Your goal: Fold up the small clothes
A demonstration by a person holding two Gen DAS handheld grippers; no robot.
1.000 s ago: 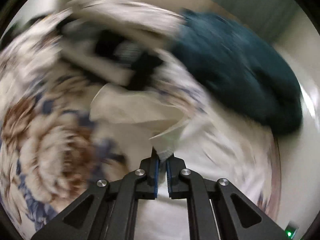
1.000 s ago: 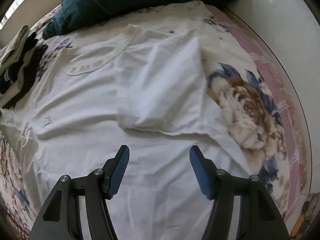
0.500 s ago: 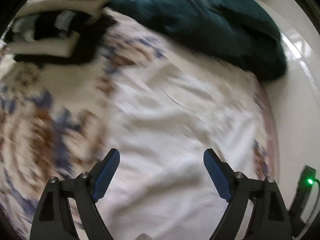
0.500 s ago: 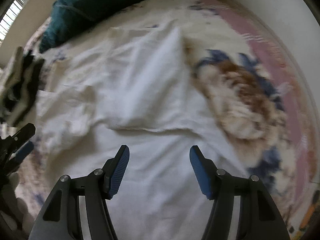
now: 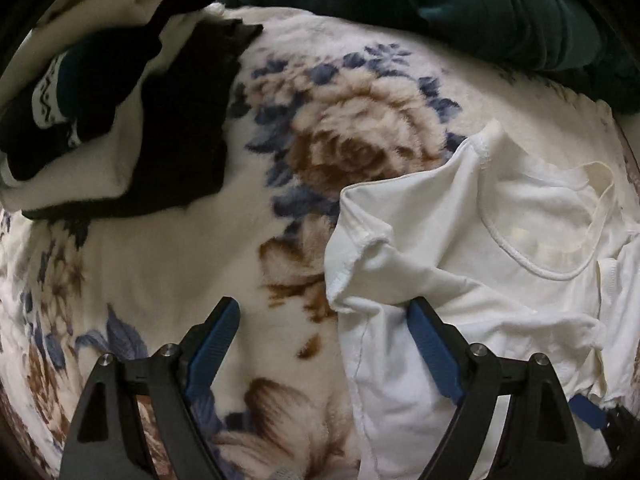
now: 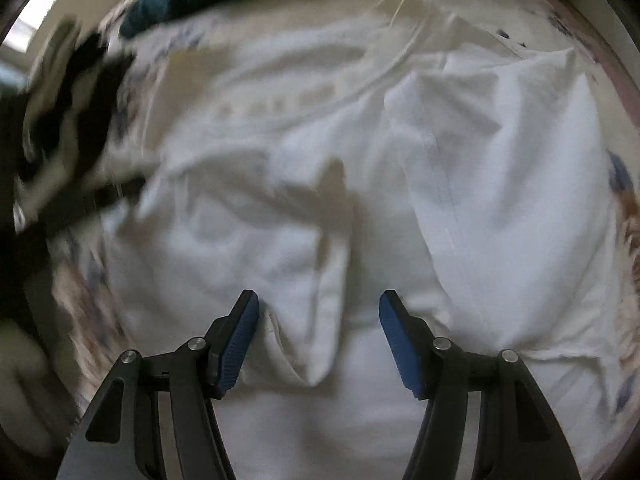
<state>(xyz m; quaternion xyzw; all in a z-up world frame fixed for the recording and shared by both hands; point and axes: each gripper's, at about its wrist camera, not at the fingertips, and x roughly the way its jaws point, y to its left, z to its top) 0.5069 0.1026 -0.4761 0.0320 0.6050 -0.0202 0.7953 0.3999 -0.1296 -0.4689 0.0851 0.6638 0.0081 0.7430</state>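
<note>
A white T-shirt [image 5: 500, 264] lies on the floral blanket [image 5: 168, 264], neck opening at the far right of the left wrist view. Its near sleeve [image 5: 384, 240] is folded in over the body. My left gripper [image 5: 320, 316] stands open low over the shirt's left edge, the right fingertip [image 5: 416, 308] right at the sleeve's fold and nothing pinched. In the right wrist view the shirt [image 6: 280, 208] fills the picture, with the other sleeve [image 6: 500, 184] folded in on the right. My right gripper [image 6: 318, 304] hangs open above a crease in the shirt's middle, holding nothing.
A stack of black and cream clothes [image 5: 104, 92] sits at the upper left of the left wrist view. A dark teal garment [image 5: 460, 4] lies along the far edge. The blanket's pink border [image 6: 616, 76] marks the right side. A pale floor shows beyond.
My left gripper has let go of the white cloth, opened wide, and dropped to the shirt's left edge. My right gripper has moved closer over the shirt, staying open.
</note>
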